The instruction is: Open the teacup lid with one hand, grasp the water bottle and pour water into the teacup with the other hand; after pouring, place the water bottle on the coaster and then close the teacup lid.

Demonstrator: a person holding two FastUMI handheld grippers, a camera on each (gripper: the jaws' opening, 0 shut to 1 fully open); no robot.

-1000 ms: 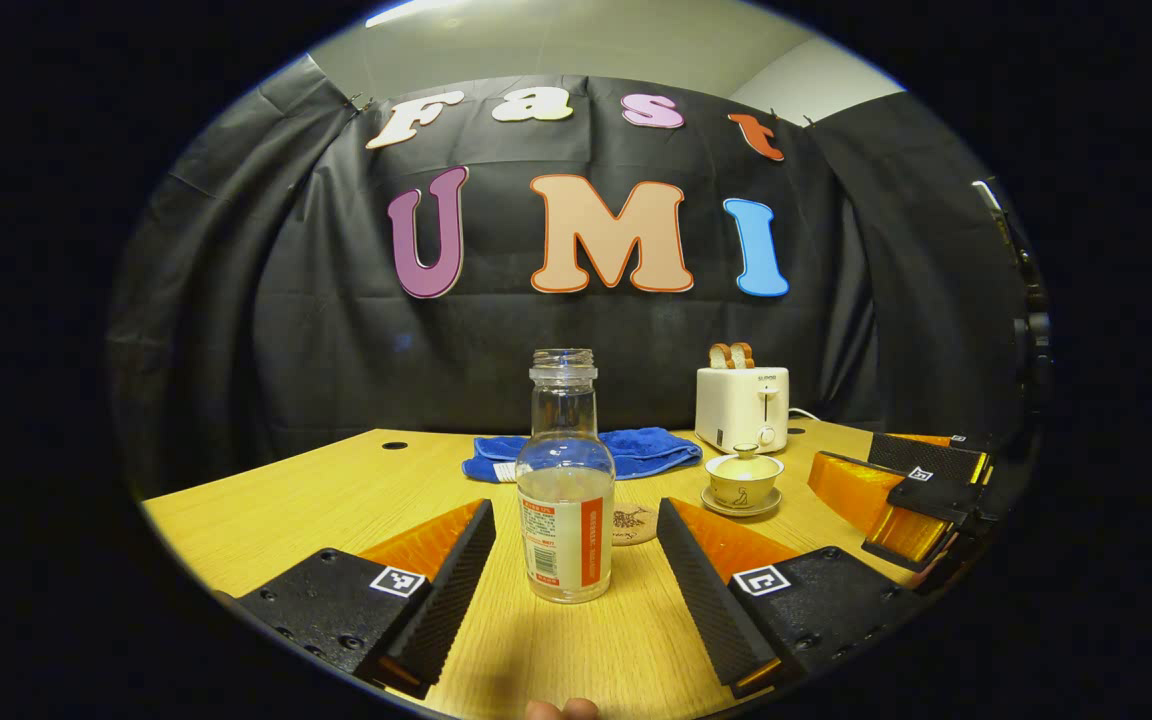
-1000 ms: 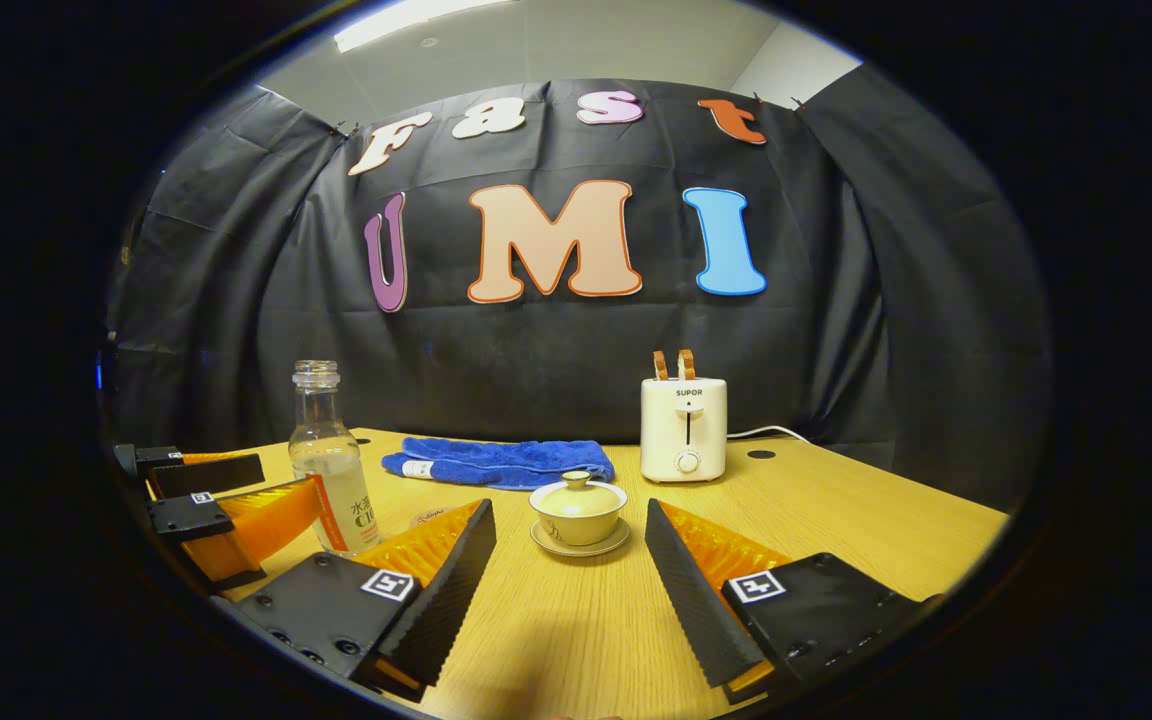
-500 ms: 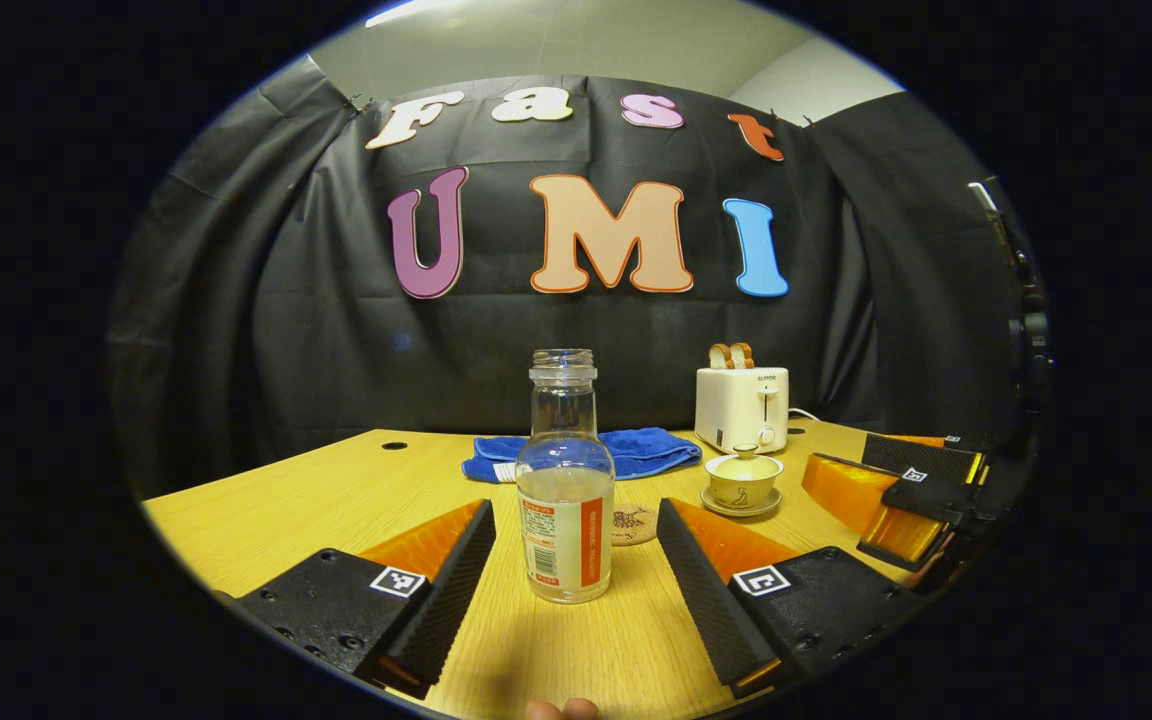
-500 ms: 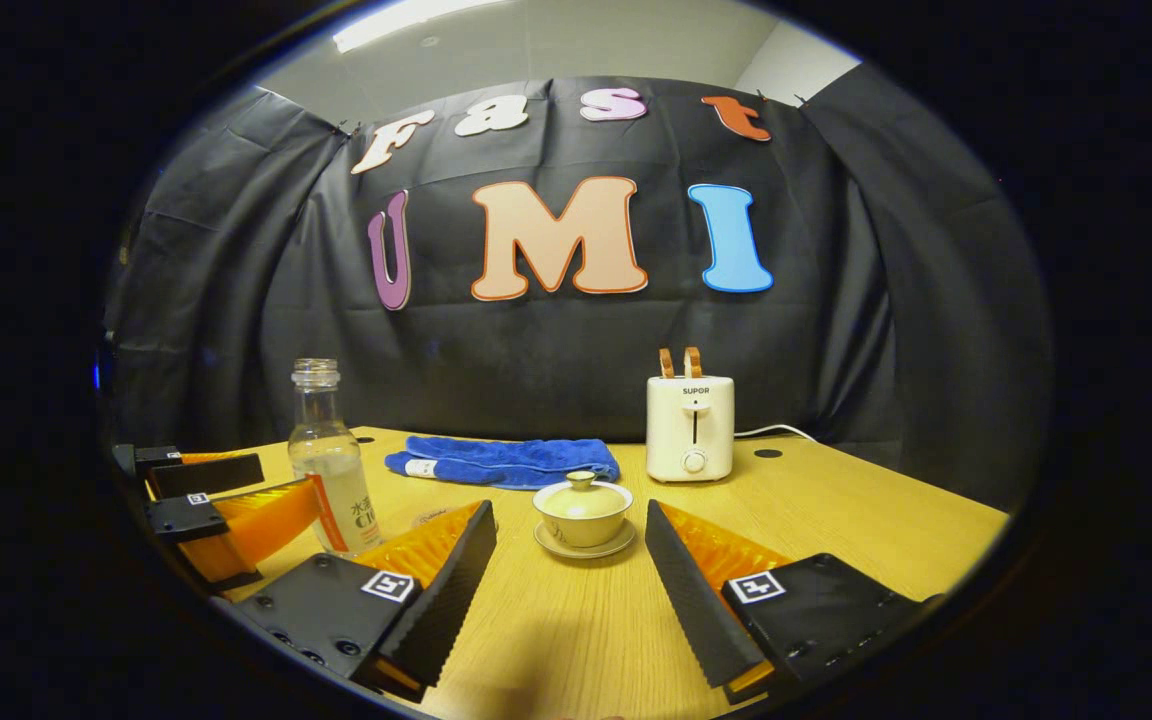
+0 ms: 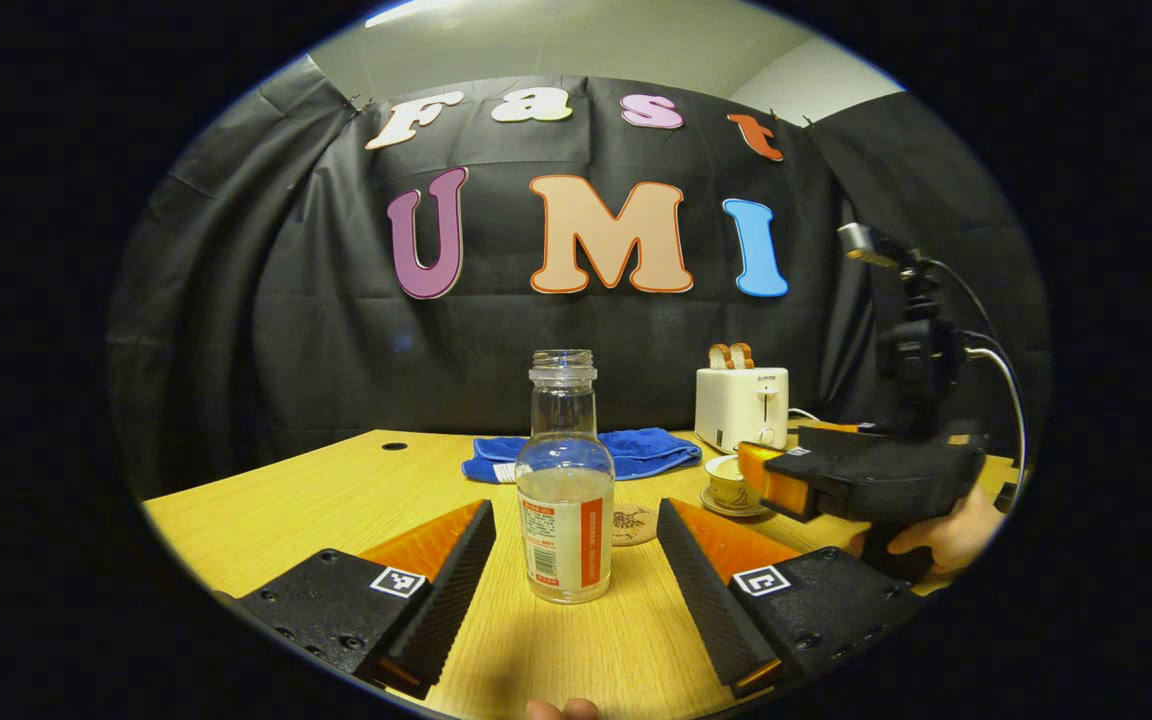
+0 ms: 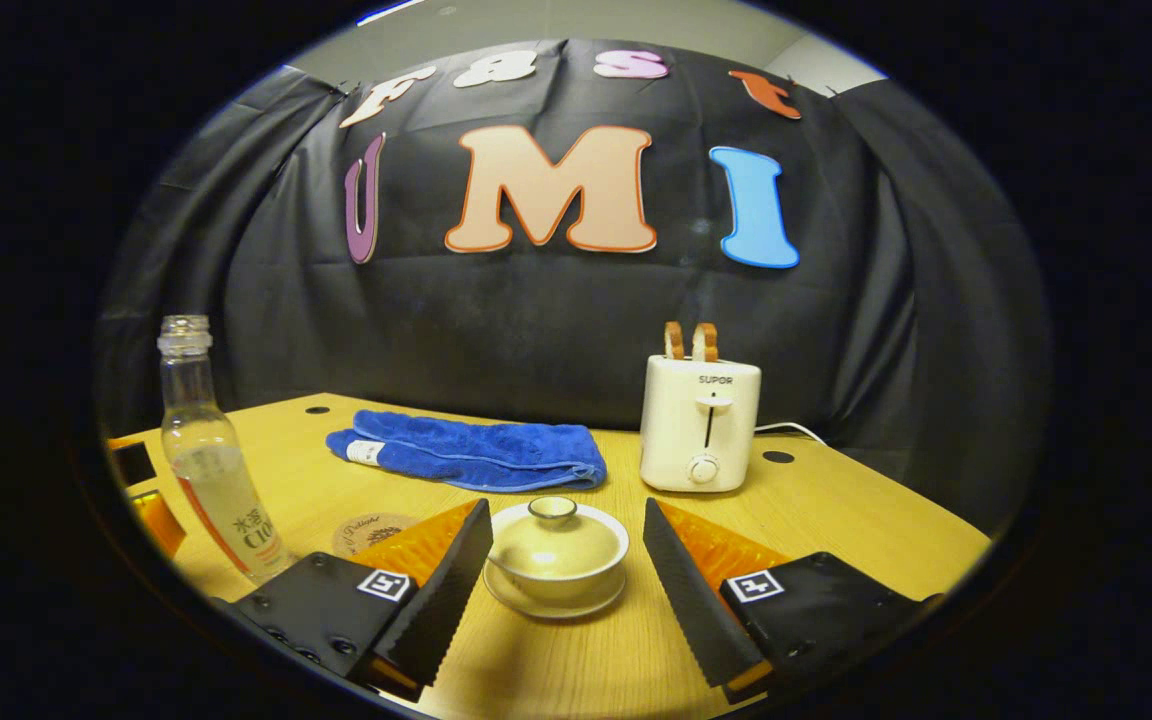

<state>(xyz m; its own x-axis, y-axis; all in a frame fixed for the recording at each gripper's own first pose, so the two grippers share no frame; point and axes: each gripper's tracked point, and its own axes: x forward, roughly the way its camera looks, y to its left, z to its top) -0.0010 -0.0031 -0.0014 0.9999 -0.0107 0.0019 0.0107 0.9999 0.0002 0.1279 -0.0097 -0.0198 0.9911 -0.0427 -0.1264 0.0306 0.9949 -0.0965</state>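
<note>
The counter [image 6: 836, 520] carries a toaster [image 6: 700, 425] and a blue towel [image 6: 471, 455] at the back. The water bottle [image 5: 565, 480] stands upright between the left gripper [image 5: 576, 575]'s spread fingers, untouched. The lidded teacup [image 6: 556, 550] sits on its saucer between the right gripper [image 6: 566, 580]'s parted fingers, with the coaster [image 6: 371, 530] near its left.

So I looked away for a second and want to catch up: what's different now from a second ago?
The right gripper has moved forward to the teacup, which now sits between its open jaws, untouched, lid still on. Nothing was grasped or released. The left gripper stayed put, open around the bottle without touching it; the coaster, towel and toaster haven't moved.
</note>
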